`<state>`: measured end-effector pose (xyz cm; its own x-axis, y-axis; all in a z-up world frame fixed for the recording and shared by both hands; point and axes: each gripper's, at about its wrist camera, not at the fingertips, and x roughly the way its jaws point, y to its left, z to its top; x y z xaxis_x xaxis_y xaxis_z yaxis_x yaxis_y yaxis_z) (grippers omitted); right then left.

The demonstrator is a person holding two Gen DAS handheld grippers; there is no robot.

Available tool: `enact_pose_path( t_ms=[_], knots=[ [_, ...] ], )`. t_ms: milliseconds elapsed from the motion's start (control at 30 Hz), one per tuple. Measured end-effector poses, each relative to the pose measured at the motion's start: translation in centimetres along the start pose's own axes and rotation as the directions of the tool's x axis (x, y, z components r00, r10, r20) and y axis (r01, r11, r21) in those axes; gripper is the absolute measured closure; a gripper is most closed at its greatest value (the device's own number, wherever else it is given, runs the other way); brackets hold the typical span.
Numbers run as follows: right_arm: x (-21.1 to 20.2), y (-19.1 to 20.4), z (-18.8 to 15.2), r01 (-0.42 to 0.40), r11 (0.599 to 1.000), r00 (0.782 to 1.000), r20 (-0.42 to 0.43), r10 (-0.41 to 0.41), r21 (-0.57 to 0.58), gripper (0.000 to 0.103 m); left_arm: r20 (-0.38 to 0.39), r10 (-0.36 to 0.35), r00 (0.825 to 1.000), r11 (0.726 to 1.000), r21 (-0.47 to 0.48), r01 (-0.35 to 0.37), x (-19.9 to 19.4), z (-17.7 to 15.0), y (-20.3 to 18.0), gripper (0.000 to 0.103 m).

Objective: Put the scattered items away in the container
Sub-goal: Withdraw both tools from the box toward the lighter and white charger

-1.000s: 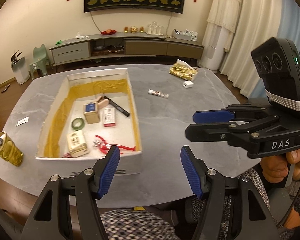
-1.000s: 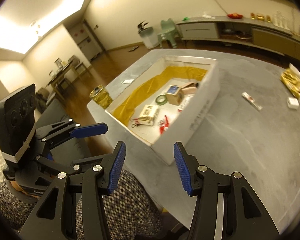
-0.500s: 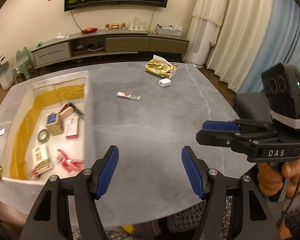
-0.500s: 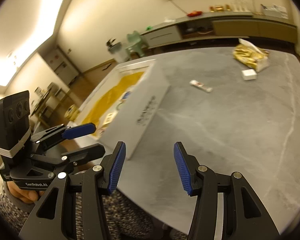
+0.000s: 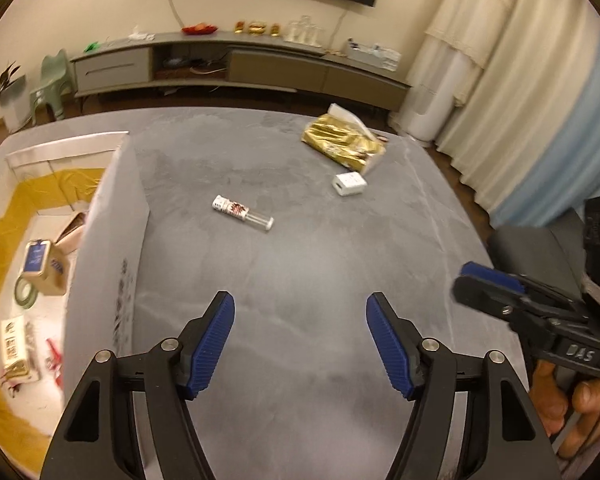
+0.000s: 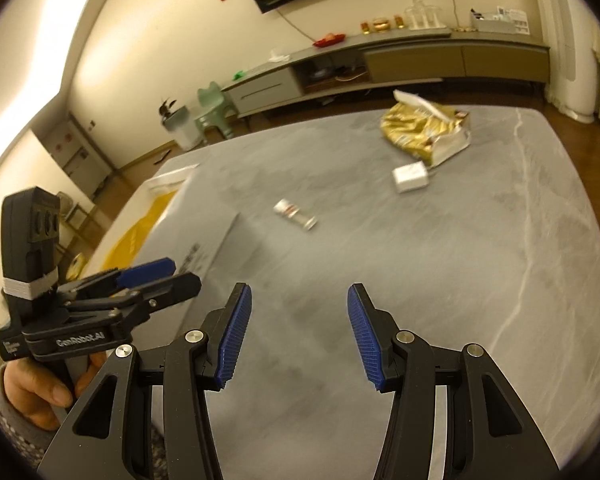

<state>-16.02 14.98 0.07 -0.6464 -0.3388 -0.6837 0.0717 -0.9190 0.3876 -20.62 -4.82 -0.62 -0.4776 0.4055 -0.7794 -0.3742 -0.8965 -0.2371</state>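
A white box [image 5: 112, 248] lined with yellow stands at the table's left and holds several small items. On the grey table lie a small clear tube [image 5: 243, 213] [image 6: 296, 215], a white block [image 5: 349, 184] [image 6: 411, 176] and a gold foil bag [image 5: 342, 143] [image 6: 426, 135]. My left gripper [image 5: 300, 344] is open and empty over the table's near part, short of the tube. My right gripper [image 6: 299, 338] is open and empty too, hovering at the near edge. Each gripper shows in the other's view, the left [image 6: 156, 280] beside the box, the right [image 5: 488, 284] at the far right.
The grey marble table [image 5: 300, 264] has bare surface between the grippers and the loose items. A hand [image 6: 40, 392] holds the left gripper's handle. A low TV cabinet [image 5: 236, 60], a green chair [image 5: 52, 80] and curtains [image 5: 500, 80] stand behind the table.
Both grippers have swung right, away from the box and toward the loose tube, block and gold bag, which now look larger. Both stayed open.
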Motion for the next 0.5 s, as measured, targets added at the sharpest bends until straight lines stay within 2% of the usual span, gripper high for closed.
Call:
enact_pose_path(
  t_ms=[267,500],
  knots=[
    [5.6,-4.8,5.0,0.087,0.996,0.996,-0.017,-0.087,-0.026,0.049,-0.039,0.082,0.996,0.994,-0.075,-0.084,8.3,3.2,1.8,0.034],
    [12.0,-6.7,8.1,0.185,0.970,0.978,-0.066,-0.198,-0.160,0.049,-0.060,0.145,0.988,0.974,-0.166,-0.153,14.2,5.2,4.5,0.034]
  ],
)
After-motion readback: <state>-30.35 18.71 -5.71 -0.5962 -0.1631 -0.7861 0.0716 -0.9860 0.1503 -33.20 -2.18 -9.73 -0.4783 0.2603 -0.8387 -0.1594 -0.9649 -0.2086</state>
